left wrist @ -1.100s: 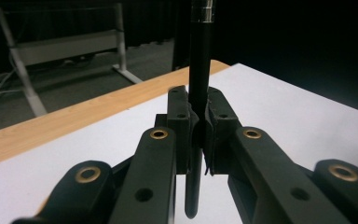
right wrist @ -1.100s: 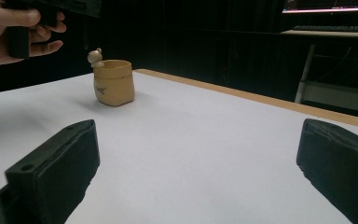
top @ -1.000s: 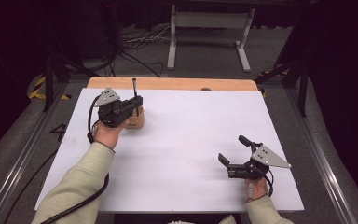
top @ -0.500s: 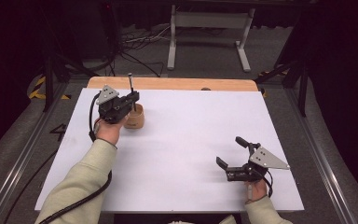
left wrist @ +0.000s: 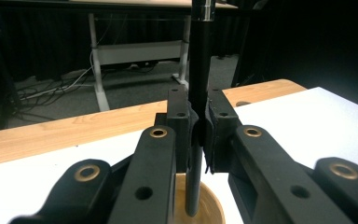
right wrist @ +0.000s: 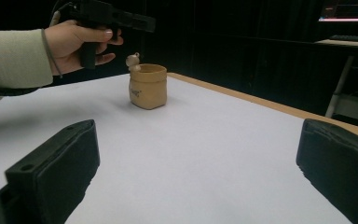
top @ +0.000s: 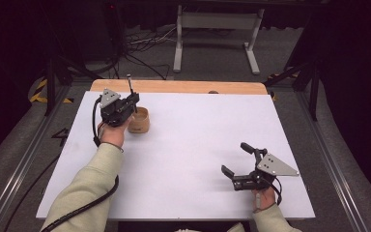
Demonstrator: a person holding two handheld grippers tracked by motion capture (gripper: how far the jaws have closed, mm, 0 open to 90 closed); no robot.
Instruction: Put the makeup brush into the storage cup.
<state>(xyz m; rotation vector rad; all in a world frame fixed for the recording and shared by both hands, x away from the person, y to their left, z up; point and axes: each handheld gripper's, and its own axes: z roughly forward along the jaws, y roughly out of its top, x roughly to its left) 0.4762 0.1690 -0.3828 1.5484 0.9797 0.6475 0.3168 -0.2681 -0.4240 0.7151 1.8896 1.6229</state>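
A tan cup [top: 139, 122] stands on the white table sheet [top: 193, 145] at the far left. My left gripper [top: 133, 102] is just above the cup's left rim, shut on a dark pen [top: 130, 85] held upright. In the left gripper view the pen [left wrist: 200, 70] is clamped between the jaws of the left gripper [left wrist: 199, 135], and its lower end hangs inside the cup [left wrist: 214, 207]. My right gripper [top: 235, 158] rests open near the front right with nothing between its jaws. The right gripper view shows the cup [right wrist: 148, 87] with a small figure [right wrist: 133, 61] on its rim.
A wooden table edge [top: 183, 87] runs along the far side of the sheet. Beyond it are a white metal stand [top: 215, 29] and cables [top: 140, 53] on the floor. A person's sleeve [top: 84, 188] lies across the front left.
The left gripper and its pen have shifted a little to the left and farther away over the cup. The right gripper has drifted slightly left.
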